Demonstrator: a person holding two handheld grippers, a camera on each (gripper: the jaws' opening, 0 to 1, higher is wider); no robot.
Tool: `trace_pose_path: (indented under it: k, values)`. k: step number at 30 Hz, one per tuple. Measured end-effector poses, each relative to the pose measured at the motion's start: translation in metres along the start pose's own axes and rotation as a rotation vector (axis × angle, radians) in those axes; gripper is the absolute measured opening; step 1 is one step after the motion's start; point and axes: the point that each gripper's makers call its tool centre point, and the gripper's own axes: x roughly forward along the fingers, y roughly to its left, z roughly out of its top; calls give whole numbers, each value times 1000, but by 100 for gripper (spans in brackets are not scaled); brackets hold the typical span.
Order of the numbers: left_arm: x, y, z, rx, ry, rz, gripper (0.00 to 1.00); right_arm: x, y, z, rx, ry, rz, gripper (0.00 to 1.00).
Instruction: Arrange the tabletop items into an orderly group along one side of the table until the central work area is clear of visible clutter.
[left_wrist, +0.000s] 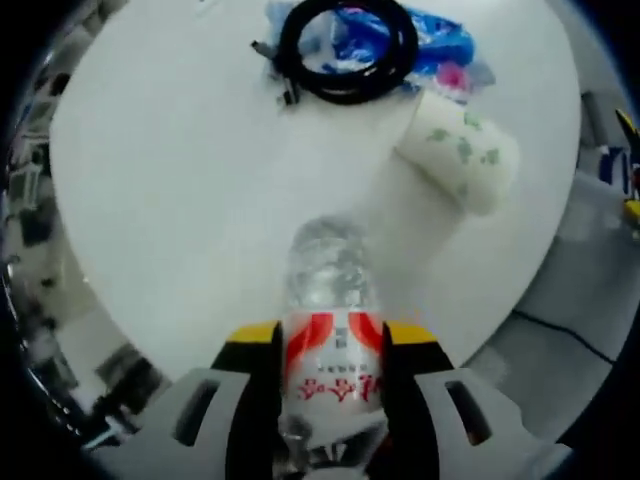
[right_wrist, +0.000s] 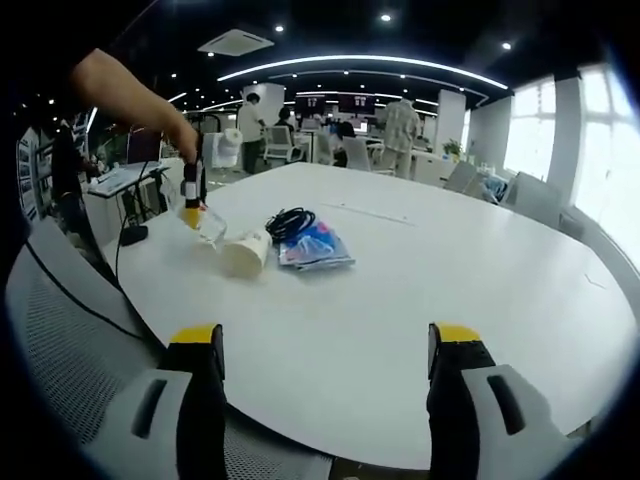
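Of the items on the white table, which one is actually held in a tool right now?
The clear water bottle, clamped in the left tool. The paper cup, black cable coil and blue packet lie free on the table.

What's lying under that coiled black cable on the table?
The black cable rests on a blue plastic packet, with a pink corner showing. The packet's middle is covered, so its contents can't be told.

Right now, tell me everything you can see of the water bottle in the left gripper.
The water bottle is clear plastic with a red and white label, printed characters on it. The left gripper is shut on its label band, yellow-tipped jaws on either side. Its crinkled clear end points out over the white table. In the right gripper view it hangs tilted near the table's edge, close beside the tipped paper cup; contact is unclear.
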Motion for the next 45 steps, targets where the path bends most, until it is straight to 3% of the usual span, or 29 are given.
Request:
trace_pose_path:
  k: [6,21,28,35,38,45]
  values:
    - [1,-4,-3,27,47,-13,37,0,0,0,1,-1,-3,83]
    - [-7,-17,34,155,1,38,38,0,1,0,2,3,-1,82]
    - [-7,-19,26,188,84,43,37,0,1,0,2,3,-3,82]
    - [-9,-18,34,186,49,52,38,0,0,1,7,0,-7,82]
    - [-8,-18,34,245,87,78,38,0,1,0,5,3,-5,82]
    - [-9,-21,31,250,137,78,37,0,-1,1,9,-1,-13,82]
